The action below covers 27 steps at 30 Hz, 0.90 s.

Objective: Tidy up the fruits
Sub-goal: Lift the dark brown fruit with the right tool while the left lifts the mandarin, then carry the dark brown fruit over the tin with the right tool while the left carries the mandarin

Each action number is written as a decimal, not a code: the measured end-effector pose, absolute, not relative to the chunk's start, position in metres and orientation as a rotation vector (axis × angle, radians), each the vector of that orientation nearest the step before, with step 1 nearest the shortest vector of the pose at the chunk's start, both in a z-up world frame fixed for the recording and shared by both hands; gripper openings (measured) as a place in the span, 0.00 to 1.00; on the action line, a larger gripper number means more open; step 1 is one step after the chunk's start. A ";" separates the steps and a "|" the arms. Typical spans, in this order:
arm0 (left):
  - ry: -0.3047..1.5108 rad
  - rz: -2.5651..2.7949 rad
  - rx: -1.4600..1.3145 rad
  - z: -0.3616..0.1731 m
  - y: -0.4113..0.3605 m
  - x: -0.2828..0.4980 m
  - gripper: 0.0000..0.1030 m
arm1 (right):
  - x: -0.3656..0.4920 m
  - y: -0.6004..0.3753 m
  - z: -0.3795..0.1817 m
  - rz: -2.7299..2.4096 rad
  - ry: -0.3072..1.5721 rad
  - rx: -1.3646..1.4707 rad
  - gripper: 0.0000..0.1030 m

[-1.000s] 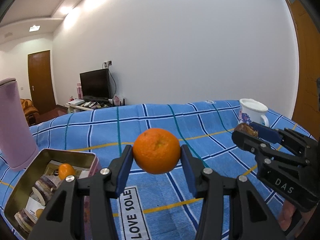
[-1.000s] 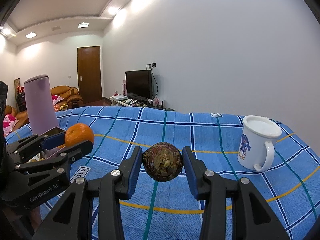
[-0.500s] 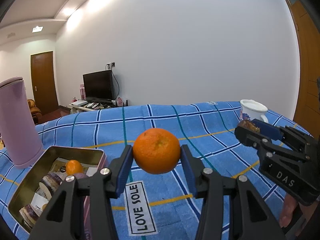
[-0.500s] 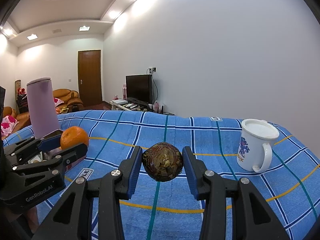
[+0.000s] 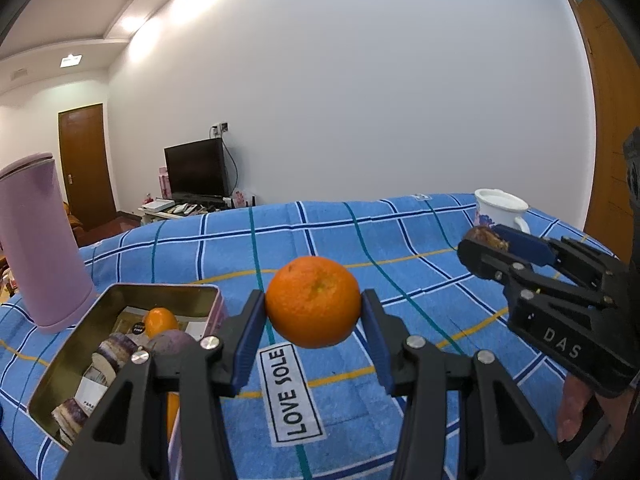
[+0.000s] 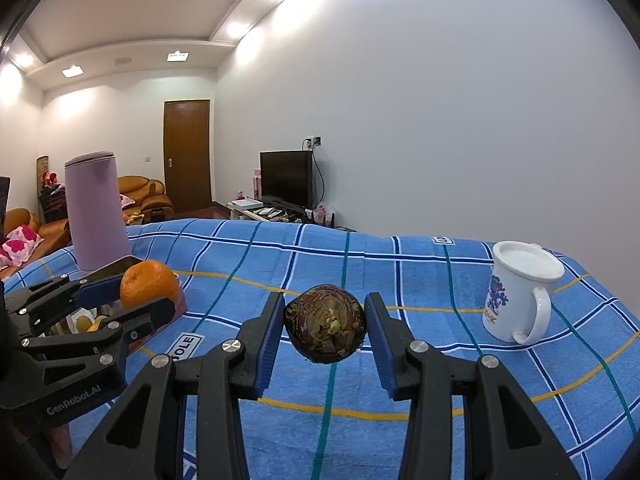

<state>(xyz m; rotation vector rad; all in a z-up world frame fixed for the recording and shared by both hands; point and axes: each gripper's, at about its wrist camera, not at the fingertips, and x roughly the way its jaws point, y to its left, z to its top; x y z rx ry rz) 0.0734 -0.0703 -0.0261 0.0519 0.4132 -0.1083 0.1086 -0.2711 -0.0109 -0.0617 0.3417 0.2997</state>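
Bright, even room light on both of my wrist feeds; sharp in the middle, warped at the rim.

Recessed ceiling lights (image 6: 176,56) blow out to white and wash glare down the white wall (image 5: 360,100). I see only soft, faint shadows on the blue checked cloth (image 6: 400,280). Fisheye bending curves the brown door frame (image 5: 612,120) and ceiling lines, and black vignette fills the corners. The far television (image 6: 286,178) looks slightly soft.
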 end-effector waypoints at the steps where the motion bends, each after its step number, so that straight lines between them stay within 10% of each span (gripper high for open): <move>1: 0.415 -0.109 0.053 -0.026 -0.069 0.072 0.48 | 0.108 -0.270 -0.011 0.304 0.340 -0.065 0.42; 27: 0.403 -0.089 -0.007 -0.024 -0.025 0.044 0.48 | 0.090 -0.226 -0.012 0.414 0.338 -0.101 0.42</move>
